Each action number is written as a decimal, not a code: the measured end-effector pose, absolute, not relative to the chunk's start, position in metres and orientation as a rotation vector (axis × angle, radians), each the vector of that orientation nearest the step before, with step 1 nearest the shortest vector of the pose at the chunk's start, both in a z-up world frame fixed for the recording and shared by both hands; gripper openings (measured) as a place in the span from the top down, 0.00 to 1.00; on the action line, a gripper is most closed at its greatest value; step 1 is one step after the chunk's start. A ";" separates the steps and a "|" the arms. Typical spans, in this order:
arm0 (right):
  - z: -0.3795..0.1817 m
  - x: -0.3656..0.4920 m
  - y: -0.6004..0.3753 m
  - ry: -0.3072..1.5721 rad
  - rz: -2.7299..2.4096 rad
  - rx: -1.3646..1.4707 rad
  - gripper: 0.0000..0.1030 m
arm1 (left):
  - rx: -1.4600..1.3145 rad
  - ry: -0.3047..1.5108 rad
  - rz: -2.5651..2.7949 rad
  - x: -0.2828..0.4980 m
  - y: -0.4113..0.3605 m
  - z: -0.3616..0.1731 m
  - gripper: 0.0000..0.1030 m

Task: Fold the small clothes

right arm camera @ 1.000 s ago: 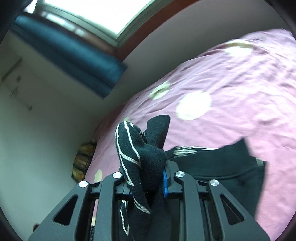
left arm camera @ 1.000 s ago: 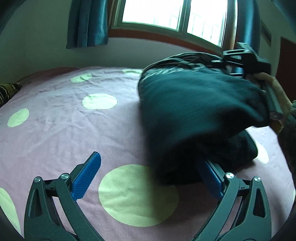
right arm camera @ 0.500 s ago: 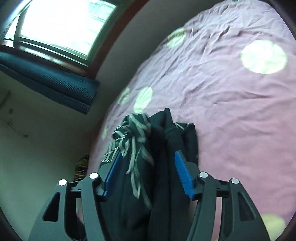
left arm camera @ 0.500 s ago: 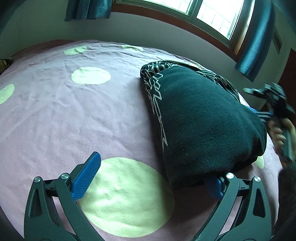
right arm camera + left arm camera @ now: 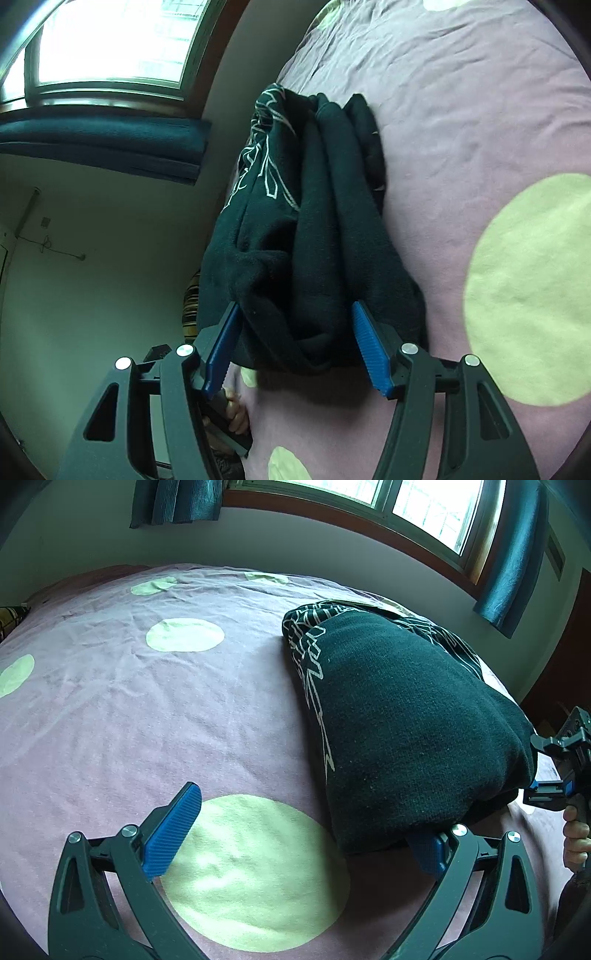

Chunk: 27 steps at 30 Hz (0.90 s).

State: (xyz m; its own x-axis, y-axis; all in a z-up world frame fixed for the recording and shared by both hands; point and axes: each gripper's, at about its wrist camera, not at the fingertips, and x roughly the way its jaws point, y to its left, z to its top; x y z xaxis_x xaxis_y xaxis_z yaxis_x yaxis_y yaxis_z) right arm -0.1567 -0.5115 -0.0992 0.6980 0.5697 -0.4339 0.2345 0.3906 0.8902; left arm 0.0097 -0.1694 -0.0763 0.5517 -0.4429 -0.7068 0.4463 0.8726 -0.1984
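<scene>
One folded black garment (image 5: 406, 716) on my dotted bedsheet (image 5: 147, 709). Two grippers: my left gripper (image 5: 299, 830) spread wide, right pad under the garment's edge; my right gripper (image 5: 295, 343) parted, straddling its end.

The folded garment (image 5: 406, 716) lies on the bed (image 5: 147, 709), toward its window-side edge. The left claw (image 5: 306, 834) sits at the garment's near end, one finger beside it, the other under its edge. The right claw (image 5: 295, 347) straddles the opposite end.
</scene>
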 end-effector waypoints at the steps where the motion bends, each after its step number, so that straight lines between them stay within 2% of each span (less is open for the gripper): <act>1: -0.096 -0.155 -0.510 0.810 0.245 1.163 0.72 | 0.005 0.834 -0.524 0.010 -0.170 -0.075 0.02; 2: -0.092 -0.154 -0.509 0.805 0.250 1.144 0.79 | 0.005 0.828 -0.519 0.009 -0.170 -0.073 0.02; 9: -0.020 -0.172 -0.511 0.678 0.219 0.937 0.81 | 0.063 0.768 -0.535 -0.002 -0.185 -0.058 0.02; 11: -0.032 -0.178 -0.515 0.705 0.191 0.916 0.82 | 0.096 0.777 -0.531 -0.004 -0.190 -0.065 0.02; 16: -0.106 -0.180 -0.534 0.793 0.145 1.003 0.82 | 0.115 0.872 -0.524 0.007 -0.194 -0.084 0.02; 22: -0.114 -0.181 -0.538 0.758 0.200 1.045 0.80 | 0.062 0.897 -0.570 0.007 -0.183 -0.084 0.02; 25: -0.115 -0.177 -0.539 0.770 0.226 1.075 0.69 | 0.021 0.920 -0.635 -0.001 -0.171 -0.081 0.02; 27: -0.111 -0.180 -0.539 0.784 0.235 1.081 0.66 | -0.002 0.926 -0.684 -0.008 -0.164 -0.076 0.02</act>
